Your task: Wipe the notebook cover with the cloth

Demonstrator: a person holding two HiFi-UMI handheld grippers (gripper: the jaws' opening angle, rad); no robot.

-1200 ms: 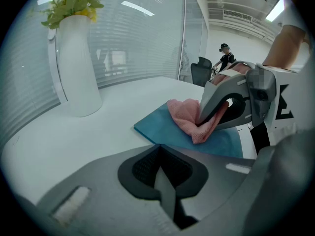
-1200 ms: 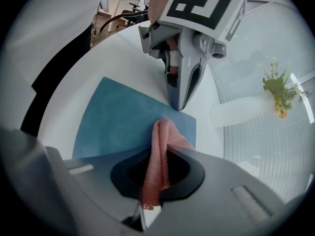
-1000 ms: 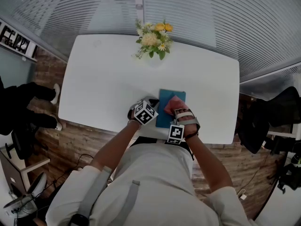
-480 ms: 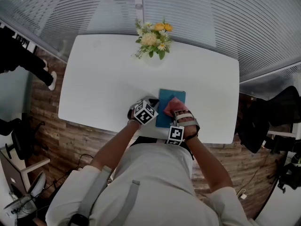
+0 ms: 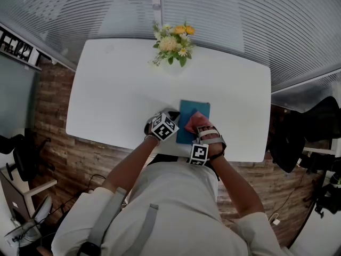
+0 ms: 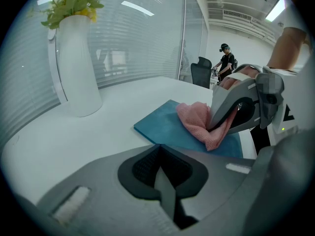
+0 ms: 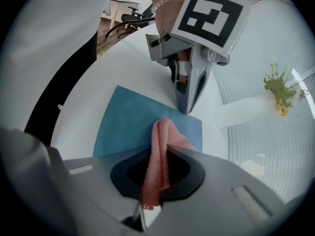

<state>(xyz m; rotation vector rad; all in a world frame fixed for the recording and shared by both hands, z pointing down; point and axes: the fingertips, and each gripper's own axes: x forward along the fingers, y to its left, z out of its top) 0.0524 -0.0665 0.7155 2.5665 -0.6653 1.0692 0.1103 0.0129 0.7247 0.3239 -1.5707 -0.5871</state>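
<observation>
Where the white table [image 5: 117, 89] fills the middle of the head view, a vase of yellow and white flowers [image 5: 173, 41] is seen at its far edge. At the near edge, just left of centre, the left gripper [image 5: 163, 126] is held low over the tabletop. In the left gripper view its jaws [image 6: 161, 154] are pressed together, with nothing between them. Their tip is pointed at the near left corner of the notebook [image 6: 167, 127]. Whether that corner is touched cannot be told.

The teal notebook [image 5: 193, 109] is laid flat on the table just right of that gripper, near the front edge. A pink cloth [image 5: 195, 120] is bunched on its cover, toward the right side. The cloth is pinched by the right gripper [image 5: 205, 138], which is lowered over the notebook's near right part.

In the right gripper view a twisted strand of the cloth [image 7: 160, 146] is clamped between the jaws of that gripper [image 7: 155, 181], and its free end is spread on the blue cover [image 7: 128, 127]. The left gripper [image 7: 192, 77] is seen at the notebook's far edge there, and the vase [image 7: 241, 112] at the right.
</observation>
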